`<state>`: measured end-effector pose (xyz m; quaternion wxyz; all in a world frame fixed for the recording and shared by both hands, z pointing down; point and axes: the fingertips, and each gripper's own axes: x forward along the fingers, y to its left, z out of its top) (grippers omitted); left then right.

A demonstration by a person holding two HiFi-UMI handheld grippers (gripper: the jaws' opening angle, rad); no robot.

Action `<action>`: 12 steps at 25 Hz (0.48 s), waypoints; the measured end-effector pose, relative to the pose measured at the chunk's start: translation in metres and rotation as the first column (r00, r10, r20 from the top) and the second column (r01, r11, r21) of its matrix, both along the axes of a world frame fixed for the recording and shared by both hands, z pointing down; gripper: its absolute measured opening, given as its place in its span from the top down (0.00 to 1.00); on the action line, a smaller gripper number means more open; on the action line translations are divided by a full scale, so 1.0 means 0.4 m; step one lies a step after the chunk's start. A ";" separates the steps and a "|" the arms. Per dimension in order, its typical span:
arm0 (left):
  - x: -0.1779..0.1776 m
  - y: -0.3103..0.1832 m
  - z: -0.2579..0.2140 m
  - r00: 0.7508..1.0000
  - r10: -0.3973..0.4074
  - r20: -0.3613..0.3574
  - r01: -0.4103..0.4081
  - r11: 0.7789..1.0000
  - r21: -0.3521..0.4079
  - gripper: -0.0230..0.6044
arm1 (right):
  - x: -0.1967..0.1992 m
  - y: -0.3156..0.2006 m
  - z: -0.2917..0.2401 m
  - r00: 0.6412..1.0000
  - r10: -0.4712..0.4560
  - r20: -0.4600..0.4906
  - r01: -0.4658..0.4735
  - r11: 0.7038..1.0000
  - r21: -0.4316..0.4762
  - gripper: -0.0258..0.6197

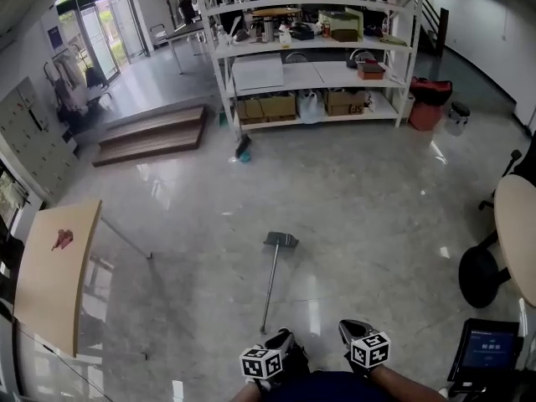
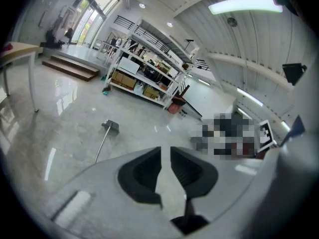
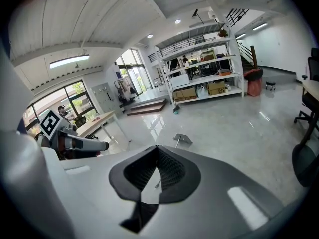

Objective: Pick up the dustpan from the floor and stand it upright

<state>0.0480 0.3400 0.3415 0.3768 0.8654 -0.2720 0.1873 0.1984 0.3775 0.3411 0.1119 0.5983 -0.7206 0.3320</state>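
Note:
The grey dustpan (image 1: 280, 240) lies flat on the glossy floor, its long handle (image 1: 268, 291) running back toward me. It also shows in the left gripper view as the dustpan (image 2: 110, 127) and in the right gripper view as the dustpan (image 3: 183, 140), ahead of both grippers and touched by neither. My left gripper (image 1: 280, 335) hovers near the handle's near end; the left gripper (image 2: 166, 151) has a narrow gap between its jaws and nothing in it. My right gripper (image 1: 350, 325) is to its right; the right gripper (image 3: 157, 147) is shut and holds nothing.
White shelving (image 1: 310, 57) with boxes stands at the back, with wooden steps (image 1: 151, 132) to its left and a red bin (image 1: 429, 103) to its right. A small brush (image 1: 243, 149) lies in front of the shelves. A wooden table (image 1: 54, 275) is at left, a round table (image 1: 515, 224) and stool (image 1: 479, 275) at right.

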 end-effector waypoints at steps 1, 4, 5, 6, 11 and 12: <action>-0.006 -0.030 0.005 1.000 -0.011 -0.001 0.011 1.000 -0.001 0.87 | -0.005 -0.030 0.002 1.000 -0.014 -0.006 0.014 1.000 -0.004 0.94; -0.030 -0.115 0.005 0.999 -0.038 0.002 0.038 0.999 0.000 0.87 | -0.029 -0.125 -0.007 0.998 -0.059 -0.024 0.059 0.998 -0.010 0.94; -0.040 -0.141 0.003 0.999 -0.046 0.004 0.046 0.999 0.001 0.87 | -0.040 -0.159 -0.012 0.996 -0.078 -0.032 0.078 0.997 -0.011 0.94; -0.050 -0.164 0.003 0.999 -0.054 0.005 0.054 0.999 0.000 0.87 | -0.053 -0.192 -0.017 0.994 -0.101 -0.044 0.100 0.995 -0.011 0.94; -0.105 -0.250 0.043 0.995 -0.104 0.002 0.104 0.994 -0.028 0.87 | -0.124 -0.327 -0.014 0.973 -0.208 -0.096 0.207 0.978 -0.019 0.94; -0.119 -0.264 0.055 0.994 -0.113 0.004 0.113 0.993 -0.032 0.87 | -0.140 -0.344 -0.012 0.968 -0.229 -0.101 0.228 0.973 -0.025 0.94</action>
